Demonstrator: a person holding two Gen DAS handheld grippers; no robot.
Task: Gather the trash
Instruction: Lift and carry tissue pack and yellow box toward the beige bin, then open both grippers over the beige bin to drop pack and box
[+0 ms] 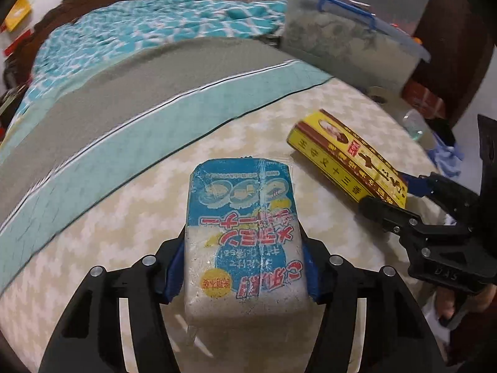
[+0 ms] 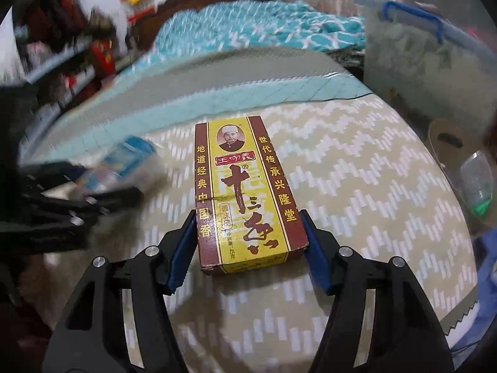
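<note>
Left gripper [image 1: 243, 267] clamped on blue-and-white sponge pack [image 1: 242, 233] at frame centre, right gripper [image 2: 250, 248] pinching yellow spice box [image 2: 245, 192], both above zigzag tablecloth [image 2: 357, 202]

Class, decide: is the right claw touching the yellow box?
Touching. The right wrist view shows both blue pads of the right claw pressed against the sides of the yellow box.

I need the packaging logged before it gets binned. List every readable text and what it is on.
Spice box, in the right gripper:
"王守義"
"十三香"
"世代传承兴隆堂"
"地道经典中国香"
"调味品"
"45克"

Blue-and-white packet, in the left gripper: upside down, worn, unreadable.

Right gripper body: embossed letters, too small to read.
</note>
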